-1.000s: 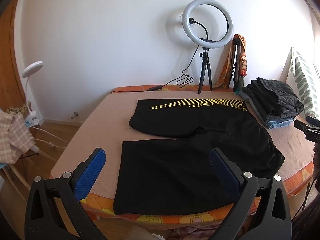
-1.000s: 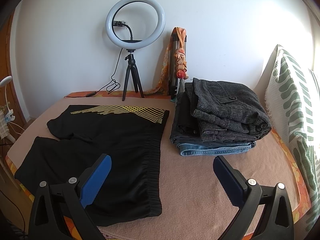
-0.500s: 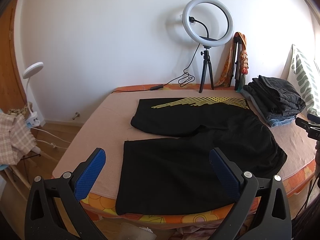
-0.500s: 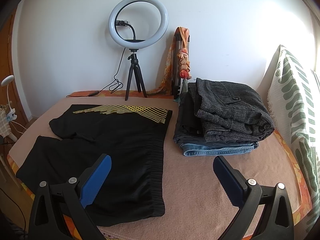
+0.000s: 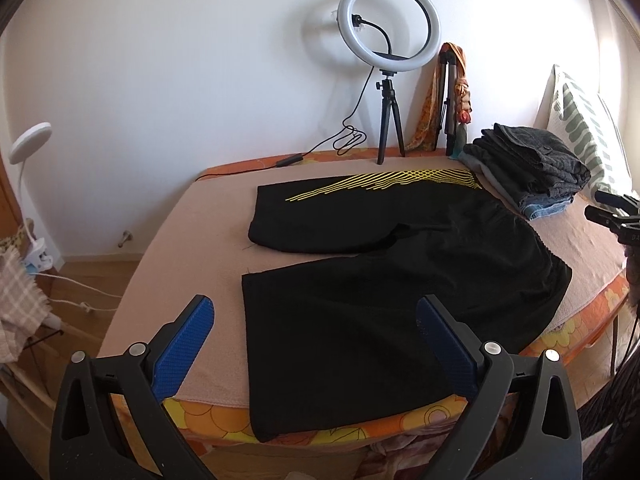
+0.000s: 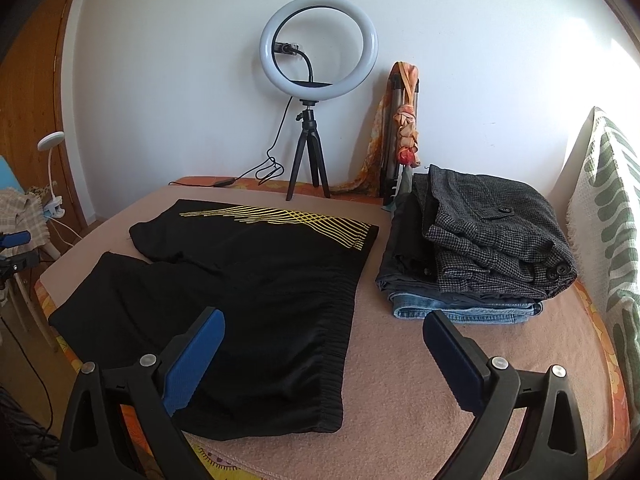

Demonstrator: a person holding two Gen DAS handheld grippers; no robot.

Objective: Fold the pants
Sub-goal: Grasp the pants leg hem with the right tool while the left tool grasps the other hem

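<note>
Black shorts with a yellow line pattern (image 5: 384,264) lie spread flat on the bed, both legs pointing left, the near leg hanging over the front edge. They also show in the right wrist view (image 6: 248,280), waistband toward the right. My left gripper (image 5: 316,320) is open and empty, held above the near leg's hem end. My right gripper (image 6: 324,332) is open and empty, held above the waistband's near corner.
A stack of folded trousers and jeans (image 6: 472,248) sits on the bed's right side by a green-patterned pillow (image 6: 608,232). A ring light on a tripod (image 6: 316,80) and a folded tripod with an orange scarf (image 6: 400,132) stand at the wall. A lamp (image 5: 28,148) stands on the left.
Both grippers have shifted slightly left and back, so the bed and shorts sit further right in both views. Both stay open and empty. The shorts have not moved.
</note>
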